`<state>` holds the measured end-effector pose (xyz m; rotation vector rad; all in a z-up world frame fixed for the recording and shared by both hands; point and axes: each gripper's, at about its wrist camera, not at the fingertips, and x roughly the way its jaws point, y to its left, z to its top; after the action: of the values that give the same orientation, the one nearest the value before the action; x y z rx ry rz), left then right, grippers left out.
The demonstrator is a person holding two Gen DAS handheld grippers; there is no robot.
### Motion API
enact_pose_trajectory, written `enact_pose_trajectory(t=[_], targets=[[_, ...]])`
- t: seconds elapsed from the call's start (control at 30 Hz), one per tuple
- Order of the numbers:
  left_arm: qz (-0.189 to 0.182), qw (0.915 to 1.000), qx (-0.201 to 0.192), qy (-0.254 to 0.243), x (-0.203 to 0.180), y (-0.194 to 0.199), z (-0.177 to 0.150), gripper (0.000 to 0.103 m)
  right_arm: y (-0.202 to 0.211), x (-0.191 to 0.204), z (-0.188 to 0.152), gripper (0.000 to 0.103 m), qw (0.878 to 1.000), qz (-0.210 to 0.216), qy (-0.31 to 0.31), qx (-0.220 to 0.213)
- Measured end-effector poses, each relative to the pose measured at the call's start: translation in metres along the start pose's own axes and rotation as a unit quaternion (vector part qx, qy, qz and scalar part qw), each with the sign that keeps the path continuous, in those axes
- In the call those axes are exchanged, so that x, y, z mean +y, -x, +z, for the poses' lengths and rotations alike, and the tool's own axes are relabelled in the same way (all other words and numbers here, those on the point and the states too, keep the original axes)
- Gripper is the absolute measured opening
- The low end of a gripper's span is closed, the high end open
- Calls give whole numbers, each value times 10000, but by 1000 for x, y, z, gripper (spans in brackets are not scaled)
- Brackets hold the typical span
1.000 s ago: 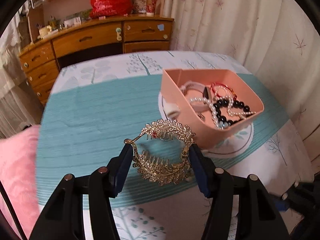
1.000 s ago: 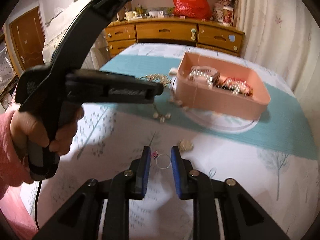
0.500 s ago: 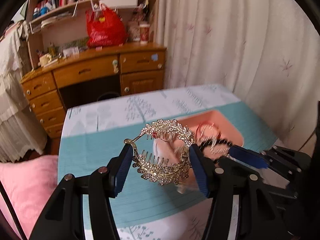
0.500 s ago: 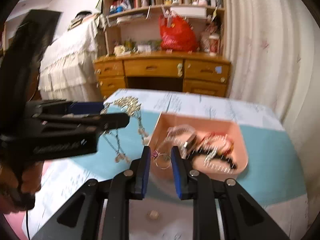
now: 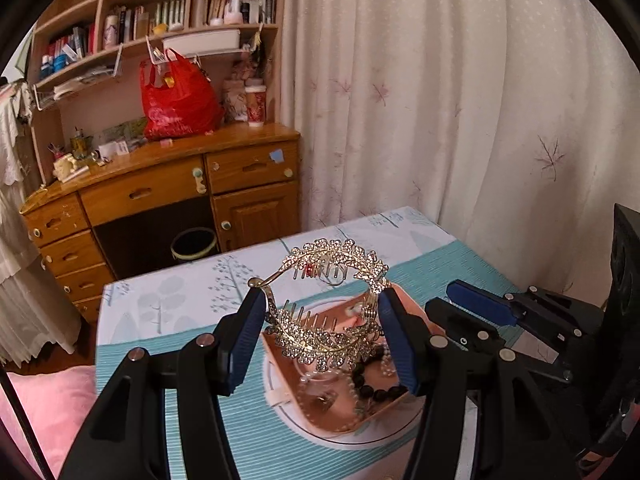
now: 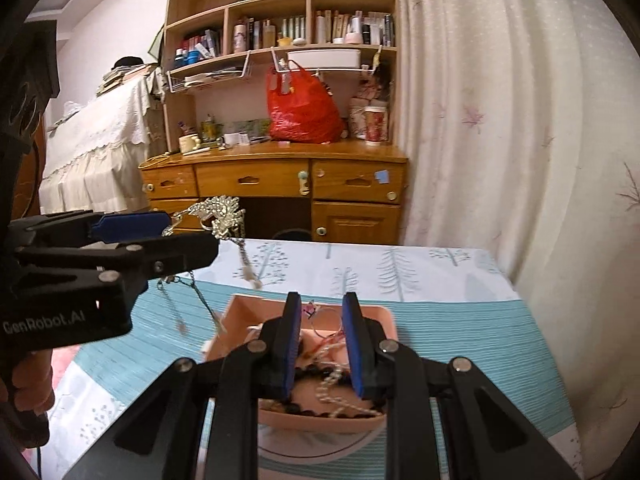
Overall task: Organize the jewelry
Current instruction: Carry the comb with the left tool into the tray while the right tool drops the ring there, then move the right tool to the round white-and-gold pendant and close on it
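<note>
My left gripper (image 5: 322, 322) is shut on a gold rhinestone tiara (image 5: 320, 332) with comb teeth and holds it in the air above the pink box (image 5: 340, 420). The box holds pearl strands and black beads. My right gripper (image 6: 322, 320) is shut on a thin silver ring (image 6: 326, 322) with a small pink charm, held over the same pink box (image 6: 384, 316). In the right wrist view the left gripper (image 6: 192, 236) comes in from the left with the tiara (image 6: 220, 212) and its dangling chains. The right gripper (image 5: 480, 306) shows at the right of the left wrist view.
The box stands on a white round plate (image 5: 280, 420) on a table with a teal and white cloth (image 6: 460, 340). A pink cushion (image 5: 44, 412) lies at the left. Behind stand a wooden desk (image 5: 160, 184), a red bag (image 5: 176, 100) and a white curtain (image 5: 460, 100).
Both grippers have risen and moved forward over the pink box, each keeping its hold. The right gripper lifted the ring off the tablecloth.
</note>
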<state>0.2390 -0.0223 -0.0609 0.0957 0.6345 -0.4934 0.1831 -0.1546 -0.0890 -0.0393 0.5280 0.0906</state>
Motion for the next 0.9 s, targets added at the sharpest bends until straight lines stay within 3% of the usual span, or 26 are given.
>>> enact_pose_trajectory(t=[0.07,0.1,0.13,0.53,0.7,0.77,0.9], targets=[[-19,9995,309,67,-2,-14,-3,72,-4,-6,-5,24,10000,-5,-32,75],[41,9992,385,108,-3,-18,-5,84,-8,-9,-7,37,9998,-10,-50,188],[128,9990,410,152,-3,-21,-7,84,-14,-12,-11,50,9993,-41,-70,367],[536,9943,726,562,14,-29,-21,90,-15,-21,-29,53,9979,27,-38,647],[736,9875,1118,834,26,-30,-48,91,-14,-24,-45,57,9916,359,-681,1044],[715,9842,1351,891,29,-29,-63,91,-13,-25,-57,59,9831,643,-1126,1290],[753,9784,1778,743,29,-25,-91,91,-4,-14,-78,59,9761,772,-1319,1543]])
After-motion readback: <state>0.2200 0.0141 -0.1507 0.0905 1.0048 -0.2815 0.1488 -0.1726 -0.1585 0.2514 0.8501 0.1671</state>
